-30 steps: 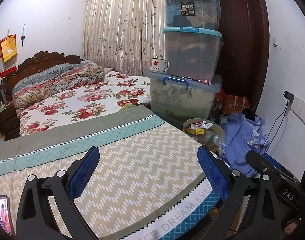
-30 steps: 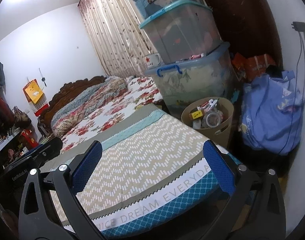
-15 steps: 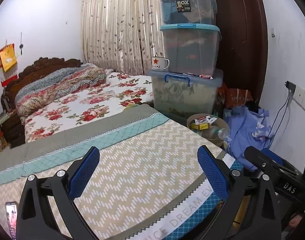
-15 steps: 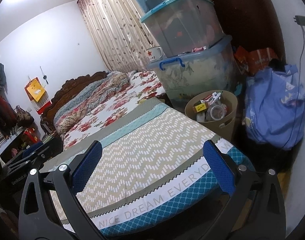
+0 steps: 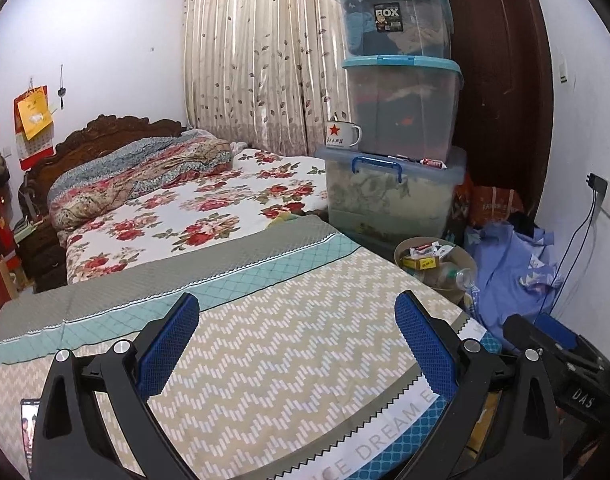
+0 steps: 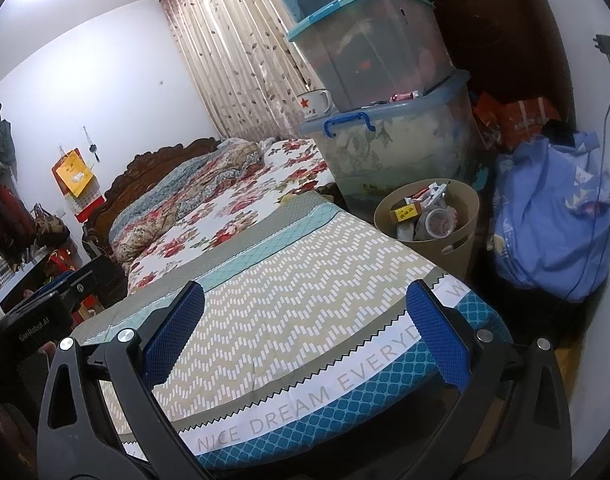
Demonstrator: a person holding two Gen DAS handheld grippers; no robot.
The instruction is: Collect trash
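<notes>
Evidently both tools are raised over the foot of the bed with nothing in them. The left gripper (image 5: 297, 344) has its blue-padded fingers (image 5: 167, 346) spread wide, empty, above the beige zigzag-patterned bedspread (image 5: 289, 344). The right gripper (image 6: 305, 336) is likewise fully spread and grips nothing, poised over the bedspread's blue printed border (image 6: 345, 404) at the bed's foot edge.

The task's thing, as far as I can judge, is the round tan plastic waste bin (image 6: 457, 248) on the floor just beside the bed's far foot corner, in front of the stack of clear plastic storage boxes with blue lids (image 5: 397, 120). It is heaped with rubbish: a yellow carton (image 6: 405, 213), wrappers, and a clear plastic bottle (image 5: 457, 276) lying at the rim. Its place between bed and boxes probably suits throwing things in from the bed, and it looks full enough to need emptying. No loose rubbish shows on the bedspread itself.

A white enamel mug with a red star (image 5: 342, 134) sits on the lowest box's lid, near its front corner, next to the box above. A crumpled light blue cloth bundle (image 6: 553, 216) lies on the floor beside the bin, against the wall.

Holding the fingers apart this way likely readies them for a reach toward the bin; the tight gap between bed and boxes may hamper that approach.
</notes>
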